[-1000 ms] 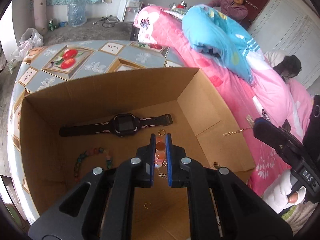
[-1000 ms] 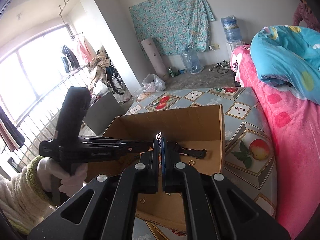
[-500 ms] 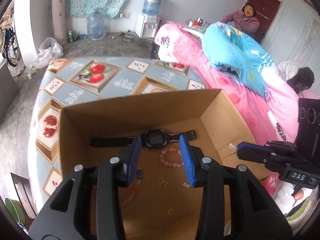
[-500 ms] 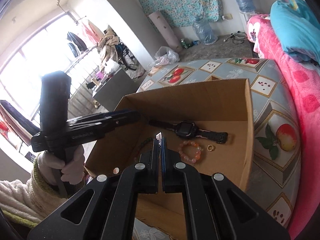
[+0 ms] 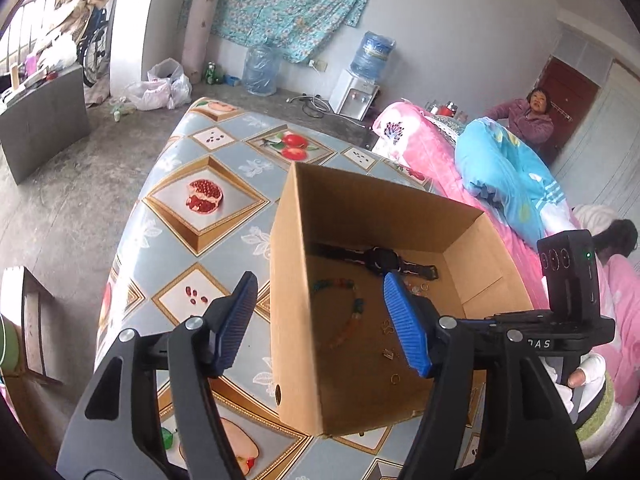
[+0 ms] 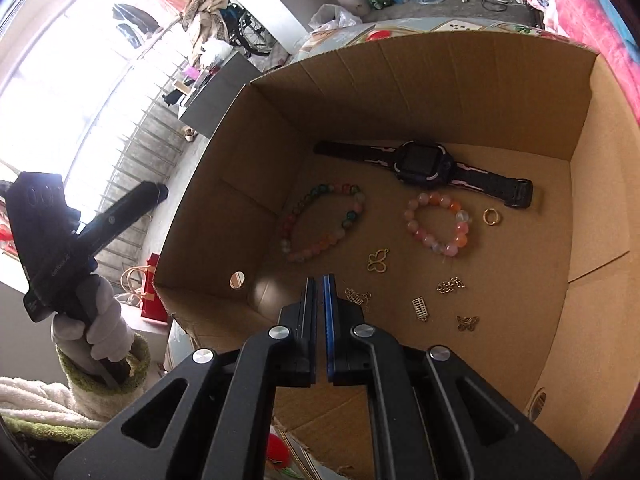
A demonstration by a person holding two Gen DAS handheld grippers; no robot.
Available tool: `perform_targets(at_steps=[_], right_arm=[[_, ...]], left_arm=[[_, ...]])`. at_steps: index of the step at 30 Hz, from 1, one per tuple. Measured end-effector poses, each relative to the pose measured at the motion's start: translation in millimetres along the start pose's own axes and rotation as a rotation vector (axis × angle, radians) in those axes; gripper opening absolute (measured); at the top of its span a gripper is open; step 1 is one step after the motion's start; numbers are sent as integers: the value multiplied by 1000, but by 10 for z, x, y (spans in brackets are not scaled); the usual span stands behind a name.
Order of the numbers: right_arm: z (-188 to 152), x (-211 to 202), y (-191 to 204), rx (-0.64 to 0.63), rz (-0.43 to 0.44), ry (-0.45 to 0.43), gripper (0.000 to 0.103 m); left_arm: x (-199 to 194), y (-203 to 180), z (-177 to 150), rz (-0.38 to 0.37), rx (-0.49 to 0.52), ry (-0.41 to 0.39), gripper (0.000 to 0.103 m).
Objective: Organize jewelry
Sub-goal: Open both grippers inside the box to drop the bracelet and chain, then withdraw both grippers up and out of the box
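Cardboard box (image 6: 592, 216) holds the jewelry; watch (image 6: 424, 164) lies long-axis across the far wall, bracelets just in front. Right gripper (image 6: 319, 292), nearer, jaws closed and empty, points at the gold charms (image 6: 378, 260) just ahead-right. Left gripper (image 5: 320, 320) straddles the box's left wall, jaws opening, nothing gripped.

Seen from the right wrist, the black right gripper (image 6: 319, 286) hangs with jaws together over an open brown cardboard box (image 6: 420, 92) holding a black wristwatch (image 6: 424, 162), a multicoloured bead bracelet (image 6: 322, 222), a pink-orange bead bracelet (image 6: 438, 224), a gold ring (image 6: 492, 216) and small gold charms (image 6: 450, 285). At left, a white-gloved hand (image 6: 98, 326) grips the other gripper's handle.
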State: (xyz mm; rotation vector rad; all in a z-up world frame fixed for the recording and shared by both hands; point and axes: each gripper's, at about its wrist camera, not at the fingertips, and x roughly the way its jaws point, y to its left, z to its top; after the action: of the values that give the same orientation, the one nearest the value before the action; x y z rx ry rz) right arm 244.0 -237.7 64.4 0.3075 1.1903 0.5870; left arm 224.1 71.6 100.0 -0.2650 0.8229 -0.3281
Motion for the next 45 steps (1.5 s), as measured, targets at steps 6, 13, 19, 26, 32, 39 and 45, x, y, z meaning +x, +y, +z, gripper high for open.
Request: perform_targets(at_steps=[6,13,19,26,32,39,45], right_arm=[[-65,-788,-26,11,-197,-279,15],[-344,-1220,-667,265,-269,-399,42],[-523,-810,-1025,391,-172,-247,42],[-556,-651,-836,348,-209,-217,46],[-638,-635,-652,295,-264,-200,46],[-822,-702,-640,307,-259,-213,46],[-1013,-742,-527,290,-264,-216,46]], left_arm=[[91,90,-123,-27,-38,28,66],[298,115,-249,-50,-69,94,71],[466,94,-363,-78,-100,165,71],[460,-42,-460,-65,-91,187,73],[349,-175,-519,18,-58,153,78],[129,-204,-702,-5,-84,152,79],[-109,-212,-894,2,-112,140,80]])
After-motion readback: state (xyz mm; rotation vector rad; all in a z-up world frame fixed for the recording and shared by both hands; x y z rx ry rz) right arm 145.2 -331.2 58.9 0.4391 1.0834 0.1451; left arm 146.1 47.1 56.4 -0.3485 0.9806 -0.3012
